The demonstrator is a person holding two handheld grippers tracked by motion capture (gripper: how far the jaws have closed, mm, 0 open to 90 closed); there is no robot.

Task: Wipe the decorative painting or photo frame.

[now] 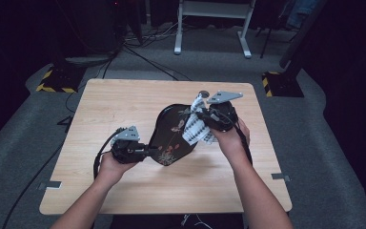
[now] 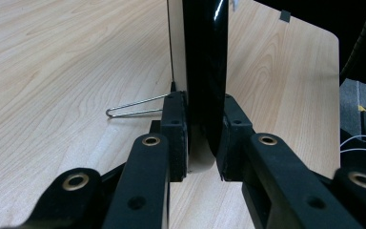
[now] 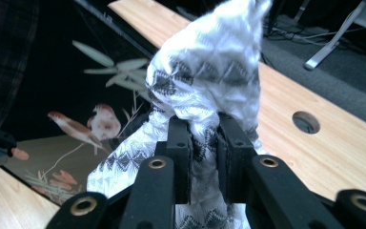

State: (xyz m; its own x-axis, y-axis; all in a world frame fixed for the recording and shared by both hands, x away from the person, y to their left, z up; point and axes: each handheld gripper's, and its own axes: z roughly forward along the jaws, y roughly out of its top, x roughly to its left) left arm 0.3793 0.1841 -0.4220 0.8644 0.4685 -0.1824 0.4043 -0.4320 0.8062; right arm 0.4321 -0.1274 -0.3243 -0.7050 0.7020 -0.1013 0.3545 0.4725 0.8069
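in the high view, the left claw (image 1: 148,151) at lower centre-left is clamped on the near edge of a black lacquered tray (image 1: 167,136) painted with flowers, which sits tilted at the middle of the worktop (image 1: 105,109). the right claw (image 1: 204,118), right of centre, is clamped on a white patterned cloth (image 1: 193,128) lying against the tray's right side.

in the left gripper view, the pads (image 2: 175,129) press both faces of the tray's (image 2: 205,62) rim, which rises upright at centre; a thin wire clip (image 2: 133,109) lies on the worktop (image 2: 52,71) just left.

in the right gripper view, the claw (image 3: 203,143) squeezes the bunched cloth (image 3: 209,71) at centre; the tray's (image 3: 52,86) bird painting sits at left, and a round hole (image 3: 306,122) in the worktop (image 3: 324,152) at right.
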